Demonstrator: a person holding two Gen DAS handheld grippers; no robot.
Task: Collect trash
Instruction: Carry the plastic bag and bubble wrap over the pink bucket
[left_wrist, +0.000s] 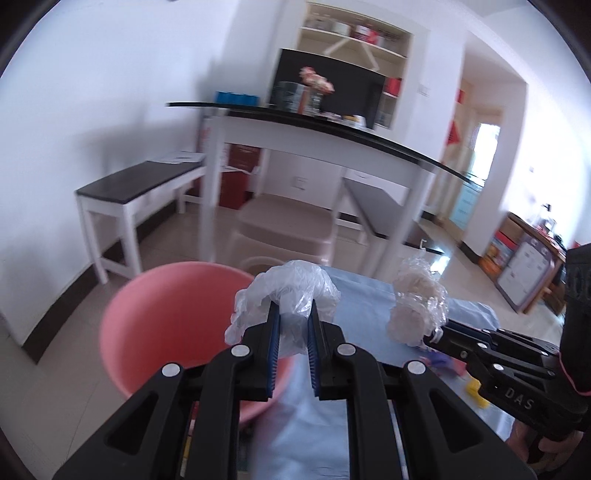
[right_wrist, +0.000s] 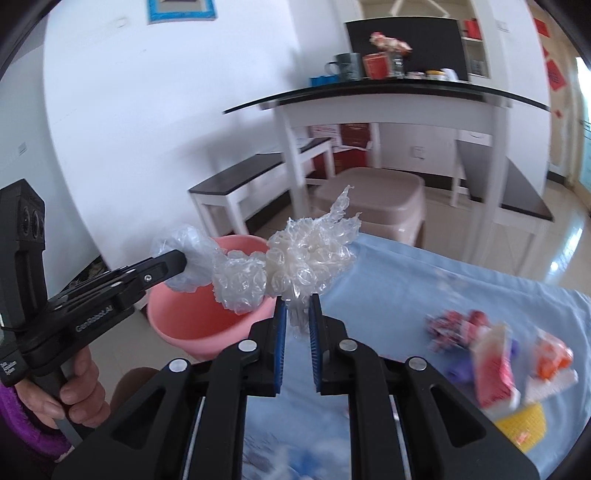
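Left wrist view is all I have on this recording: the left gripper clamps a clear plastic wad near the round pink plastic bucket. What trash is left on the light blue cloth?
Observer: The right wrist view shows a blurred pile of red, orange and purple wrappers on the light blue cloth.
Operator: Is the right gripper's load separate from mine?
Observer: Its crinkled clear plastic film is pinched in the right gripper; where it meets the clear plastic wad, I cannot tell touching from overlapping.
Operator: Anything else there?
Observer: A yellow ribbed plastic piece lies beside the wrappers.
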